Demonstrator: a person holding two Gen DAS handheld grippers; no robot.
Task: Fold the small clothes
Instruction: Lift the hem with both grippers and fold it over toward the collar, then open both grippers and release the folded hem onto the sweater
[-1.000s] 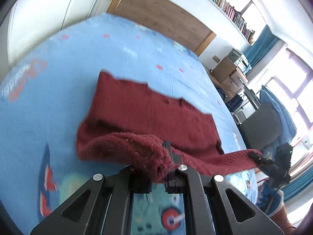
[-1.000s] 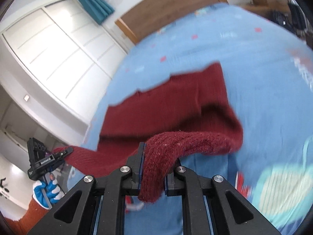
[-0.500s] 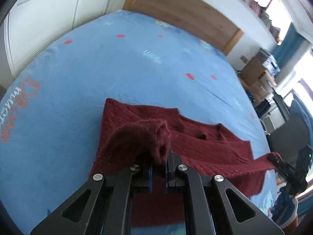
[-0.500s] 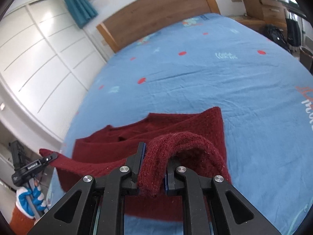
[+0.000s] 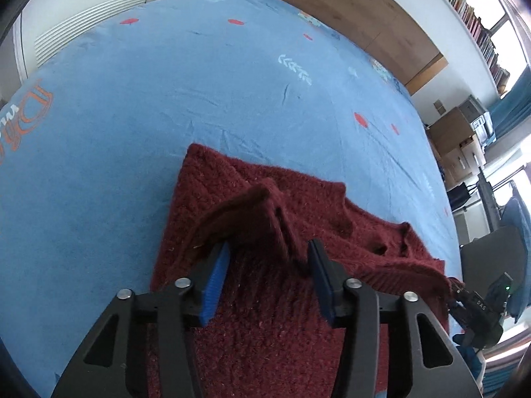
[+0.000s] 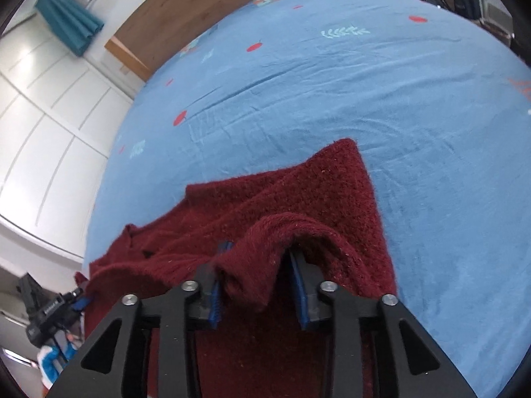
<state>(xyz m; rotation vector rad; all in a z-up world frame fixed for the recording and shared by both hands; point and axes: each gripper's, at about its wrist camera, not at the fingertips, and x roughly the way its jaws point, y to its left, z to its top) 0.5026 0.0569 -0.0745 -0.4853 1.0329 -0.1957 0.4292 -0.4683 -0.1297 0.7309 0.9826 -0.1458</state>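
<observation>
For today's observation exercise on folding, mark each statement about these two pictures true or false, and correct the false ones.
1. The dark red knitted sweater lies on a blue printed bedsheet. True.
2. The left tool is clamped tight on the knit. False: its jaws are opening, with a raised fold loose between them.
3. The headboard is white metal. False: it is a brown wooden headboard.
4. The right tool has knit between its jaws. True.

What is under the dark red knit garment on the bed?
The blue printed bedsheet lies under the red knit garment, visible all around it. The folded-over top layer covers the garment's lower layer, so whatever lies between or beneath cannot be seen.
</observation>
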